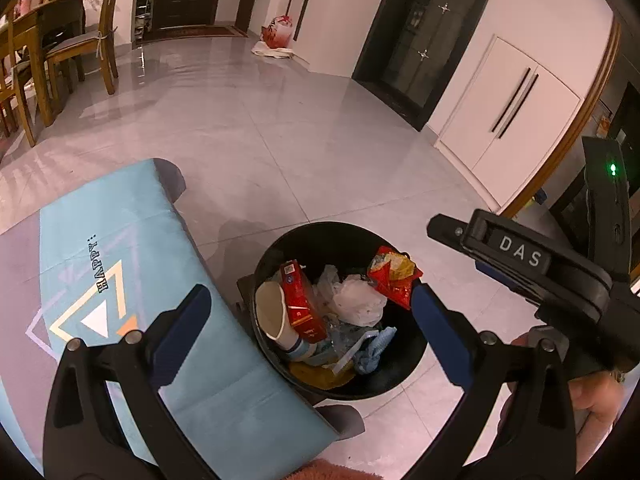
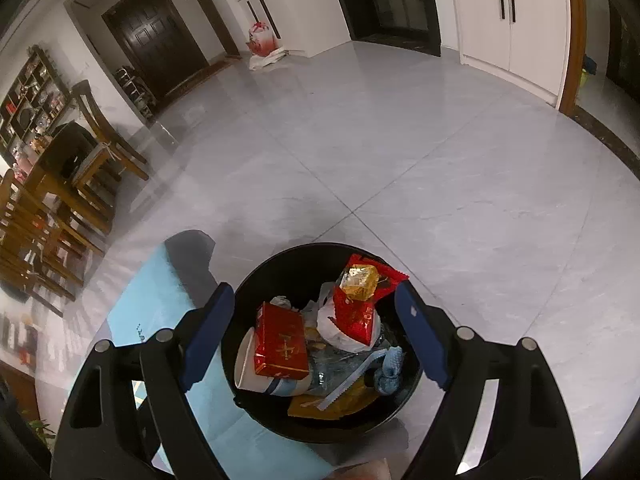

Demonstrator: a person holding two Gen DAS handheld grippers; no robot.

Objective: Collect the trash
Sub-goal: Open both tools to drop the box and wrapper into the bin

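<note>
The round black plastic trash bin (image 2: 320, 420) is seen directly below and ahead of both tools, at lower centre of each frame, filled with a red carton (image 2: 280, 344), a white paper cup (image 2: 250, 368) and a crumpled red-and-gold wrapper (image 2: 358, 296). The left tool (image 1: 312, 320) and the right tool (image 2: 316, 336) are spread wide and nothing is held. At lower left the light-blue printed table (image 1: 132, 248) is touched by the bin; grey floor tiles (image 2: 400, 160) lie beyond.
</note>
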